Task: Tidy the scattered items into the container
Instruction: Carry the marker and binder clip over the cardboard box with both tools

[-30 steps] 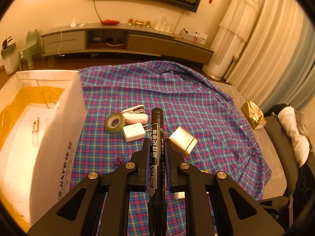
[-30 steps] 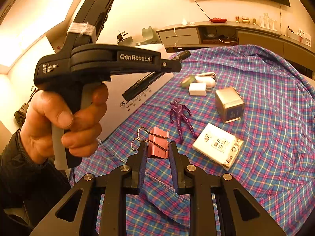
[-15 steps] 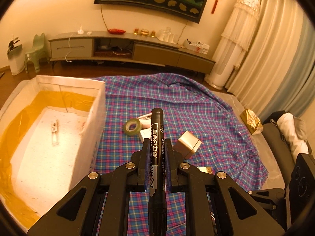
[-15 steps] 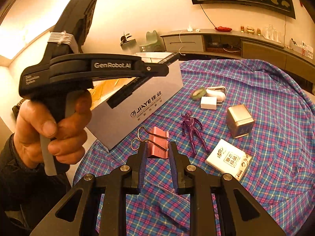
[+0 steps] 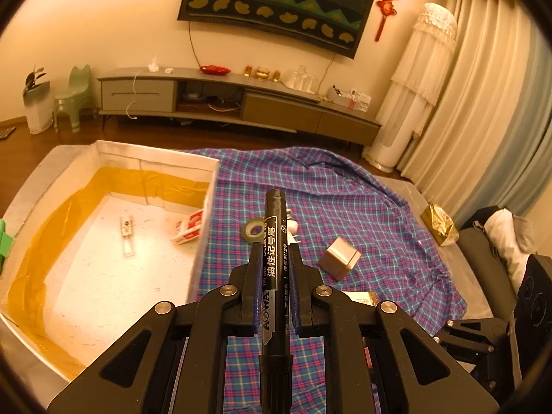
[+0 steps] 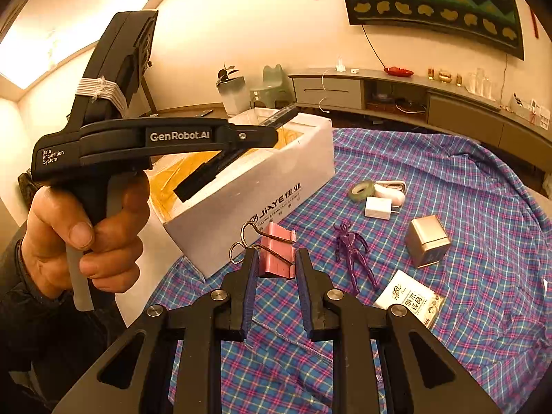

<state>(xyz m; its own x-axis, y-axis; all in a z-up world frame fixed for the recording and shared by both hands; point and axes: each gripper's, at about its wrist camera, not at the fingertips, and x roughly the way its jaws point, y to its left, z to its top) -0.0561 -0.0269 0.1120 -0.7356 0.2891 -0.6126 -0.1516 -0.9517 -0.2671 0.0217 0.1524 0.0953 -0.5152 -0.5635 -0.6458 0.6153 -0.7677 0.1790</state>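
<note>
1. Marker sat pinched between the jaws of your left gripper, running lengthwise along the fingers, its tip pointing up-frame just right of the white box.
2. Your left gripper hung beside the box wall rather than over the opening; had you let go there, the marker would likely have landed on the plaid cloth or struck the rim and rolled.
3. Your grip held the barrel along its axis, so a tilt downward could have let it slide out forward early.
4. Your right gripper had its jaws spread either side of the pink binder clip at centre frame; I couldn't tell whether the pads touched it.
5. Wire handles on that clip stuck up to the left, so closing off-centre might have snagged one and flipped the clip.
6. Tape roll, charger, purple figure, metal cube and card packet lay scattered at right, outside the box.
</note>
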